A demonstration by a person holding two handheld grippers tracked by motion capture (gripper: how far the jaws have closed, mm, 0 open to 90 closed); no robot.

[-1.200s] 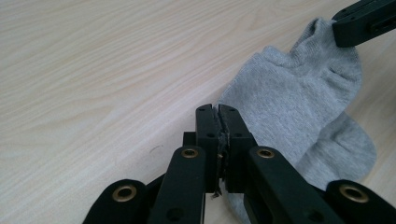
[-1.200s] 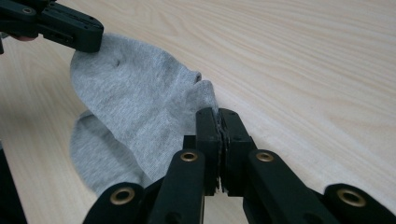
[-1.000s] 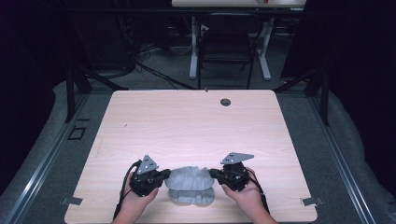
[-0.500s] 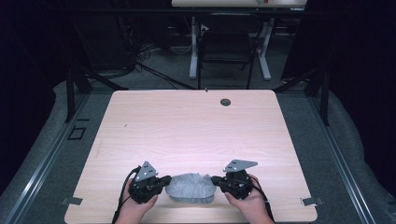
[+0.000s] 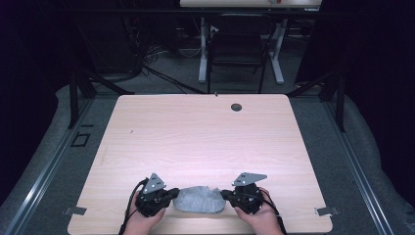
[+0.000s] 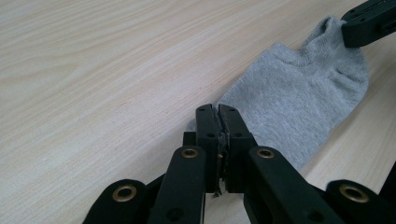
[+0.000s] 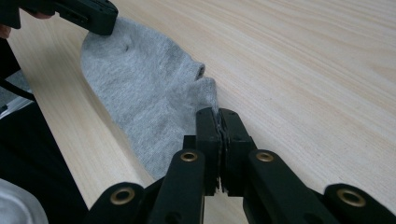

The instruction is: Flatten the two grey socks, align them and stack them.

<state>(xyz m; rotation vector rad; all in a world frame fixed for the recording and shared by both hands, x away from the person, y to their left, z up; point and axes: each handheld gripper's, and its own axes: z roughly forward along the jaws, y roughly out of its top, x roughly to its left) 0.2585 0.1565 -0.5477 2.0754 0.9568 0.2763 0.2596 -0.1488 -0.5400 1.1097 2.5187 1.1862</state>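
A grey ankle sock (image 5: pixel 199 199) lies flat on the wooden table (image 5: pixel 205 142) near its front edge. My left gripper (image 5: pixel 172 194) pinches the sock's left end. In the left gripper view its jaws are pressed together at the gripper tip (image 6: pixel 217 110) with grey fabric of the sock (image 6: pixel 294 102) caught between them. My right gripper (image 5: pixel 225 195) holds the other end. In the right gripper view that gripper (image 7: pixel 217 113) is closed on the edge of the sock (image 7: pixel 140 88) by its cuff. Each gripper view also shows the opposite gripper, the right gripper (image 6: pixel 369 23) and the left gripper (image 7: pixel 84 14), at the sock's far end.
A small dark round hole (image 5: pixel 236 106) sits near the table's far edge. Metal brackets (image 5: pixel 325 211) stick out at the front corners. Beyond the table stand a chair and desk legs (image 5: pixel 240 54) on a dark floor. A person's hands (image 5: pixel 259 220) hold both grippers.
Both grippers have shifted slightly toward the table's front edge. The sock, taller and bunched a second ago, now lies lower and flatter between them.
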